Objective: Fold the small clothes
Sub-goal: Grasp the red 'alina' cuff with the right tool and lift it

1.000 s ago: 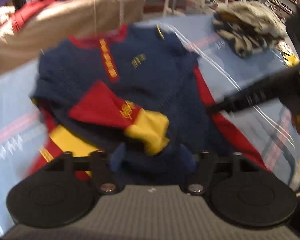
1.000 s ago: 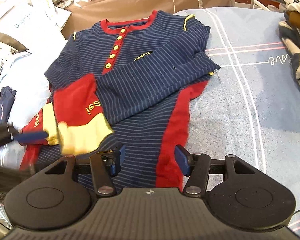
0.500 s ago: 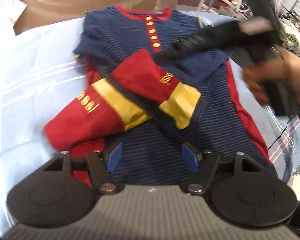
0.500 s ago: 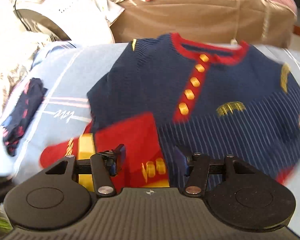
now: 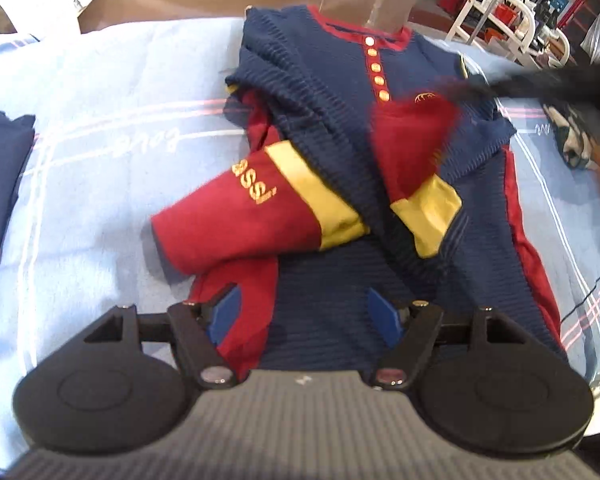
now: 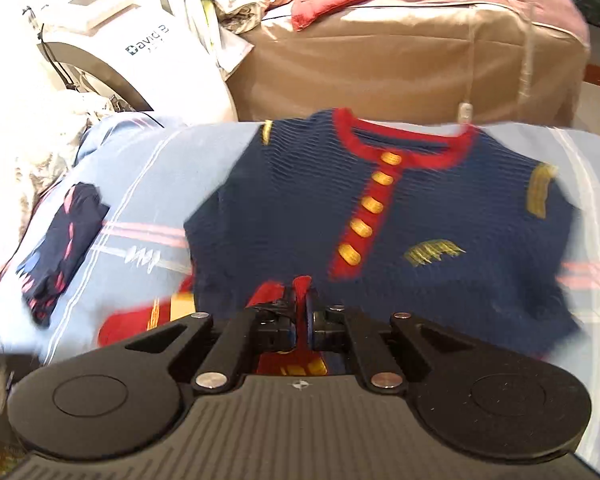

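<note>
A small navy striped sweater point(image 5: 340, 120) with red collar, yellow buttons and red-and-yellow sleeves lies face up on a light blue blanket point(image 5: 100, 160). Both sleeves are crossed over its front. My left gripper point(image 5: 304, 314) is open and empty, hovering over the sweater's lower hem. My right gripper point(image 6: 301, 316) is shut on the red cuff point(image 6: 302, 284) of the right-hand sleeve point(image 5: 412, 148), pinched between its pads over the sweater's chest point(image 6: 420, 220). In the left wrist view the right gripper shows as a dark blur point(image 5: 540, 84) at the right.
A folded navy garment point(image 5: 0, 184) lies on the blanket at the left, also in the right wrist view point(image 6: 64, 240). A tan covered sofa point(image 6: 400, 52) stands behind the blanket. A white appliance point(image 6: 100, 40) and crumpled laundry are at the far left.
My right gripper closed on the sleeve's red cuff. My left gripper, open since half a second ago, pulled back toward the hem. The left sleeve now lies flatter across the front.
</note>
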The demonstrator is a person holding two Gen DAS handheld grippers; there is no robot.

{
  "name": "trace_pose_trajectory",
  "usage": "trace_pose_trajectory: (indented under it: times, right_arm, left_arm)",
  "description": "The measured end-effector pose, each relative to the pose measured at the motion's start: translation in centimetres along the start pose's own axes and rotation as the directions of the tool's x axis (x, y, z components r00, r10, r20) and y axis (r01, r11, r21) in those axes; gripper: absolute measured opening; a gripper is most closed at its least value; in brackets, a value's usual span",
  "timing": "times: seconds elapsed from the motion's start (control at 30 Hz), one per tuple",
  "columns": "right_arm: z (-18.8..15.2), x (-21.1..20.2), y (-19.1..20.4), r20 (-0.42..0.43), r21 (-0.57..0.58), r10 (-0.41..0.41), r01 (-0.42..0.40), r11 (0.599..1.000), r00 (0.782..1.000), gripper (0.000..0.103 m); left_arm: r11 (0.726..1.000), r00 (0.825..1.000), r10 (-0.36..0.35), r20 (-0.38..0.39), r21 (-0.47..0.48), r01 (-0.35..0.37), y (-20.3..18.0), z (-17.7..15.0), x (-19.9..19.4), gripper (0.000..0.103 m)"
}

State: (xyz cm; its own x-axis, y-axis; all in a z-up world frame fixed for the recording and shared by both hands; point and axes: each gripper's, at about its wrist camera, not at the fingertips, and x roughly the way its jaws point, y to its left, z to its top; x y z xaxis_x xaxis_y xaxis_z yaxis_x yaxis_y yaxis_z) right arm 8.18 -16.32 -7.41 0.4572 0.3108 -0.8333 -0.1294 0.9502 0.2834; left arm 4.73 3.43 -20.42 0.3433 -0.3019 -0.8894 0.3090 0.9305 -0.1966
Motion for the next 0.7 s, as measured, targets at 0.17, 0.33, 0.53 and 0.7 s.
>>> trace_pose_trajectory:
  times: [0.17, 0.33, 0.53, 0.7]
  right_arm:
    - [-7.8, -6.6, -1.8, -0.119, -0.047, -0.066, 0.061, 0.997, 0.991, 0.008]
    - [-14.2, -8.6, -2.6, -0.248, 0.06, -0.073, 0.09, 0.994, 0.966, 0.035]
    - [-16.3, -10.5, -2.0, -0.204, 0.15, -0.13, 0.162, 0.975, 0.97, 0.041]
    - [-13.4, -9.3, -3.5, -0.082, 0.289, -0.116, 0.135, 0.948, 0.99, 0.045]
  left_arm:
    - [1.0, 1.0, -0.007, 0.021, -0.012, 0.007, 0.4, 2.5, 1.0, 0.073]
    - [1.0, 1.0, -0.009, 0.023, 0.013, 0.009, 0.2, 4.7, 1.8, 0.075]
    - [0.998, 1.0, -0.017, 0.003, 0.053, 0.017, -0.6, 5.5, 2.3, 0.079]
    - [0.995, 0.999, -0.037, -0.022, 0.093, 0.039, -2.0, 5.3, 2.8, 0.079]
